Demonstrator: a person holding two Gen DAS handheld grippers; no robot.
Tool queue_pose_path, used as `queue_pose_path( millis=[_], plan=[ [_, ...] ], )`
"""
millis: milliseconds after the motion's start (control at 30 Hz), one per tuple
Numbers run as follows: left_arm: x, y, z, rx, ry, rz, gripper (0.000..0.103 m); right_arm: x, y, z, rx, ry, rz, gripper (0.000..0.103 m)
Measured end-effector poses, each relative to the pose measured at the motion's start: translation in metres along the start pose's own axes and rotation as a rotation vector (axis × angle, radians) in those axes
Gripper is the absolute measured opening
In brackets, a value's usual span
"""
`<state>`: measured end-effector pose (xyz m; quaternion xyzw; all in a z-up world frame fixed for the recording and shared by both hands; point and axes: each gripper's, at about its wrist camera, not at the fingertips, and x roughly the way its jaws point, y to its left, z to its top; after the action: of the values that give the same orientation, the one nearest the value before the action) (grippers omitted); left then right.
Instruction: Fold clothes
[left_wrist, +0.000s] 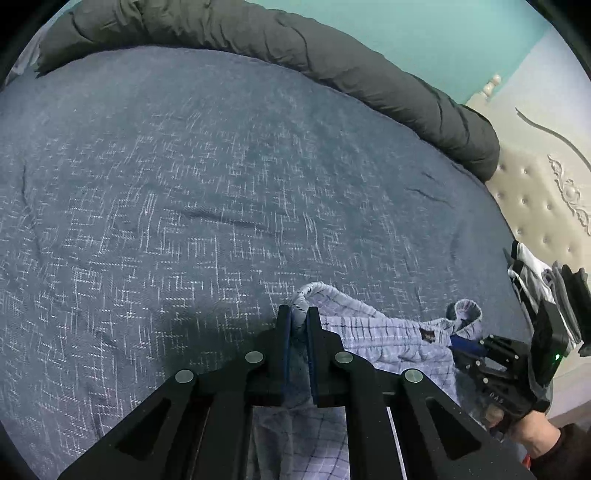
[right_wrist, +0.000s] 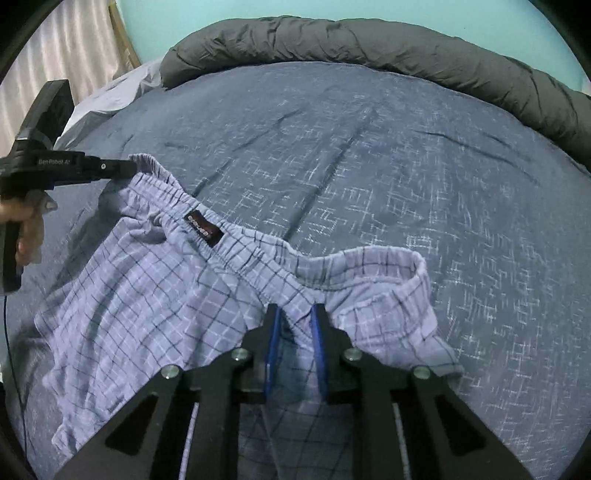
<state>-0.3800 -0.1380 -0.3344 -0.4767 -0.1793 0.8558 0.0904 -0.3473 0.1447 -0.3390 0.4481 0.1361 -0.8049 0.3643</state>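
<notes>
Pale blue checked shorts (right_wrist: 155, 295) with an elastic waistband and a dark label (right_wrist: 203, 230) hang between my two grippers above the blue bedspread (right_wrist: 369, 166). My left gripper (left_wrist: 298, 314) is shut on one end of the waistband (left_wrist: 314, 290). In the right wrist view the left gripper (right_wrist: 127, 170) shows at the left, pinching that corner. My right gripper (right_wrist: 297, 312) has bunched waistband cloth pressed between its blue pads (right_wrist: 274, 332). The left wrist view shows the right gripper (left_wrist: 456, 341) at the far end of the shorts (left_wrist: 388, 339). The waistband sags between the grips.
A rolled dark grey duvet (right_wrist: 369, 40) lies along the bed's far edge. A tufted beige headboard (left_wrist: 535, 199) and a pile of clothes (left_wrist: 535, 280) are on the right. A curtain (right_wrist: 66, 48) and pale sheet (right_wrist: 110, 96) are at the far left.
</notes>
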Motion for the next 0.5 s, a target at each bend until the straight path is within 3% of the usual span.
queue_pose_path(
  millis=[200, 367, 467, 500],
  plan=[
    [-0.006, 0.000, -0.009, -0.002, 0.028, 0.028, 0.010, -0.004, 0.000, 0.005, -0.036, 0.000, -0.010, 0.016],
    [0.013, -0.002, 0.004, -0.001, 0.066, 0.045, 0.010, -0.029, -0.031, 0.011, 0.088, -0.136, -0.057, 0.016],
    [0.011, 0.000, 0.009, -0.006, 0.048, 0.031, 0.015, -0.049, -0.053, 0.010, 0.148, -0.194, -0.112, 0.019],
    [0.007, 0.002, 0.011, -0.014, 0.028, 0.024, 0.024, -0.051, -0.062, 0.009, 0.171, -0.192, -0.117, 0.024]
  ],
)
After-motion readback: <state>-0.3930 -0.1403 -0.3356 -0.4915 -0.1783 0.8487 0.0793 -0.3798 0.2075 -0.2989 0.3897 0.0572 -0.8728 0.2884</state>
